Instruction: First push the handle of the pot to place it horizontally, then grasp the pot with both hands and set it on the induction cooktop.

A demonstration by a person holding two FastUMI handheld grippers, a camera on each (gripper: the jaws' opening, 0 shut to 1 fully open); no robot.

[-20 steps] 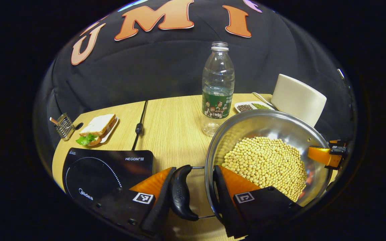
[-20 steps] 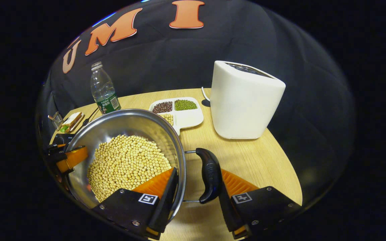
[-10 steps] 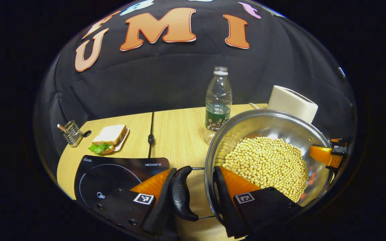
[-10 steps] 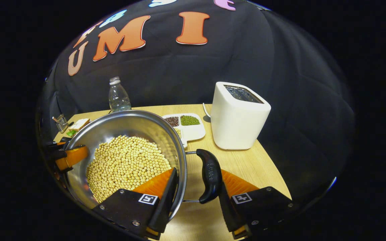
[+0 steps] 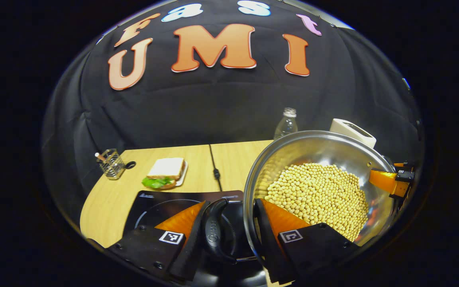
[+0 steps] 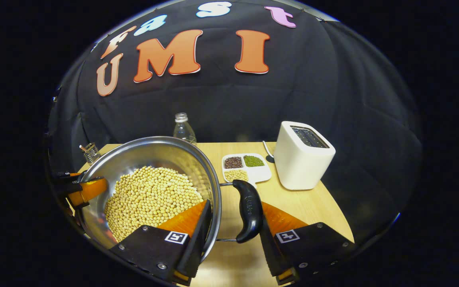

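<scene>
The left gripper (image 5: 229,235) has its jaws closed across the pot (image 5: 317,151) wall and one handle (image 5: 213,233); the right gripper (image 6: 229,235) clamps the opposite handle (image 6: 248,209) likewise. The pot, full of beans (image 5: 317,195), appears held above the table (image 5: 110,195), with the cooktop (image 5: 173,201) just beyond the left jaws. Keep both grips level, centre the pot over the cooktop ring, then lower evenly to avoid spilling.

The pot (image 5: 325,159), with soybeans (image 5: 317,195) in it, sits between the left tongs (image 5: 229,235) and right tongs (image 6: 233,235), above the induction cooktop (image 5: 153,199) near the tabletop (image 5: 110,195) front edge. Behind the cooktop lies a sandwich plate (image 5: 165,177); the toaster (image 6: 303,157) stands toward the right edge.
</scene>
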